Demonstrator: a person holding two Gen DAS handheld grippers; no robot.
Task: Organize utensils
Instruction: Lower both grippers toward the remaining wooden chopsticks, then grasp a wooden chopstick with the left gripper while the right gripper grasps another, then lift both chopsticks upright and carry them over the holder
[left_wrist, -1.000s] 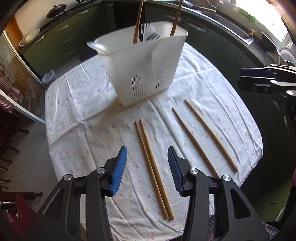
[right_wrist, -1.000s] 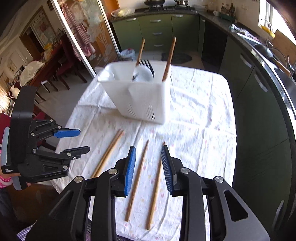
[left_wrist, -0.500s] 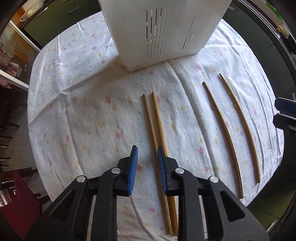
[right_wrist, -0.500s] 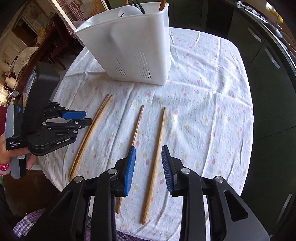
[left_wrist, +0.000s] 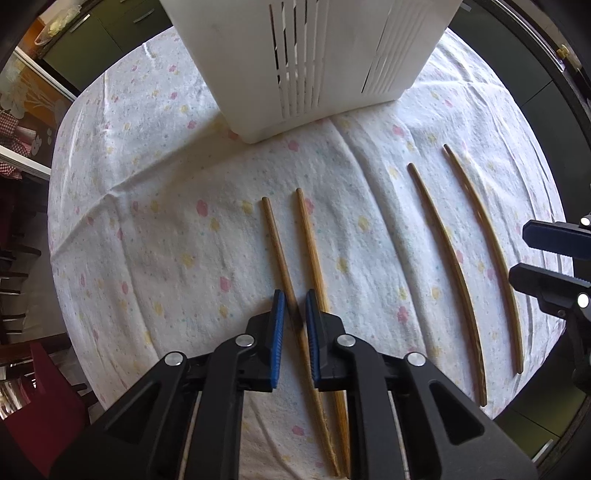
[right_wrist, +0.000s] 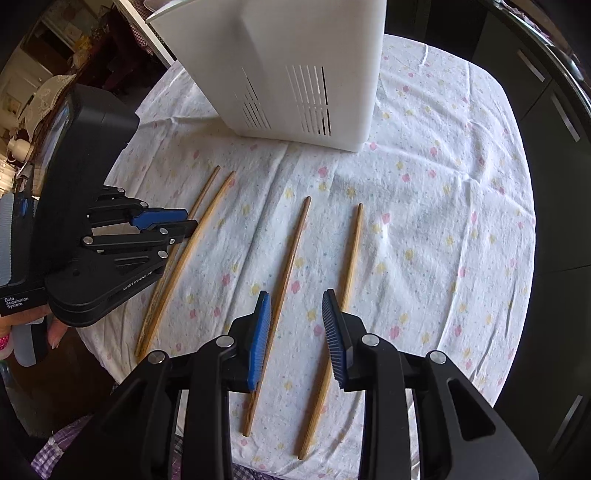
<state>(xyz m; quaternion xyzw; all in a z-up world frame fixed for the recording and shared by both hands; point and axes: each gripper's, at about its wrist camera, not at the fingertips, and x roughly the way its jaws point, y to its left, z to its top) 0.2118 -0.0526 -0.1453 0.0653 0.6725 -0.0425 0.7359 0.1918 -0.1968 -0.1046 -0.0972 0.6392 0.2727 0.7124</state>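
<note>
the left claw is low over the desk, its blue pads narrowed to a slim gap around the leftmost chopstick of the near pair; whether the pads actually press on the stick cannot be told. the second chopstick of that pair runs just beside the right pad and crosses under the claw body. the right claw hangs above the other pair with its jaws spread wide and nothing between the pads; the third chopstick lies just beside its left pad and the fourth chopstick passes under its right pad.

the desk is covered by a white cloth dotted with small pink and yellow flowers, creased in places. green kitchen cabinets stand behind it, and a dark red chair sits at the left edge.

a white slotted utensil holder stands upright on the cloth beyond the chopstick tips, well apart from both claws. all four chopsticks lie flat on the cloth, roughly side by side, tips toward the holder.
</note>
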